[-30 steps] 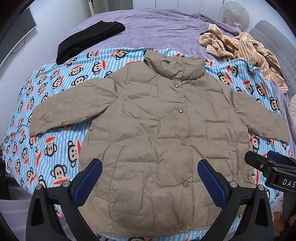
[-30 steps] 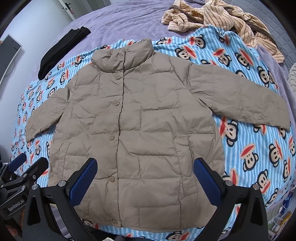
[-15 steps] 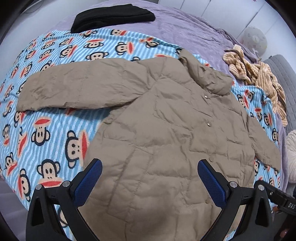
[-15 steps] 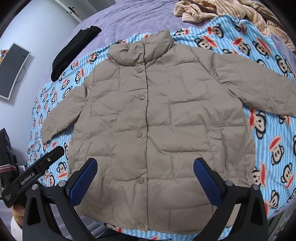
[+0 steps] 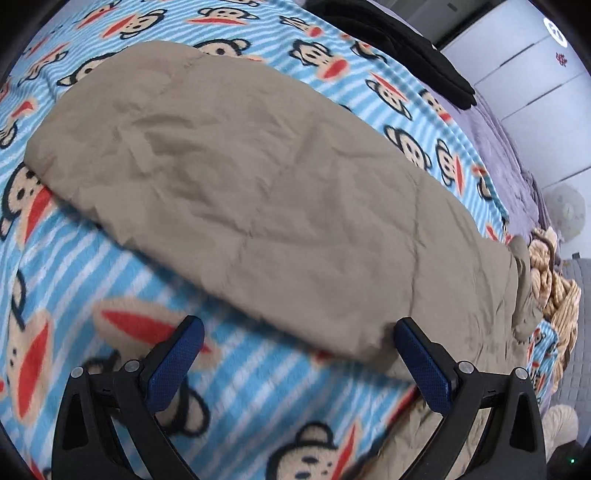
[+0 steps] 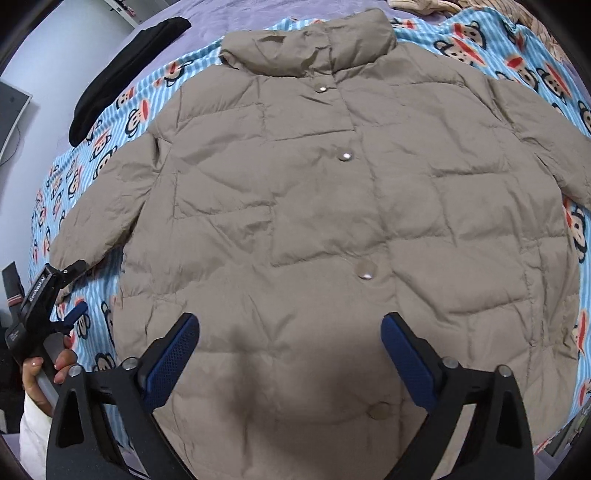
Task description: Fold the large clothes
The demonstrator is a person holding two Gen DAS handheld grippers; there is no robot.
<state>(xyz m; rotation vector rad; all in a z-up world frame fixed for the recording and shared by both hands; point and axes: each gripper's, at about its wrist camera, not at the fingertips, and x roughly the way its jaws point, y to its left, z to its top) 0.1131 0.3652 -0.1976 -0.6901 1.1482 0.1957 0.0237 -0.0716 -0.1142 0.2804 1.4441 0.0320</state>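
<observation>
A bed under a monkey-print blanket (image 5: 110, 266) carries everything. Nearest, the left gripper (image 5: 295, 343) gapes over a sleeve (image 5: 240, 177); the right gripper (image 6: 290, 339), jaws just narrowing yet empty, hangs above the flat jacket (image 6: 332, 221). 0 folds done; all remain.

I see a monkey-print blanket (image 6: 122, 110) spread over a purple bed (image 6: 207, 22). A black garment (image 6: 122, 74) lies at the blanket's far left edge, partly on the purple cover. A striped tan garment (image 5: 554, 288) is bunched at the blanket's far right corner. White cupboards (image 5: 517, 66) stand beyond the bed.
</observation>
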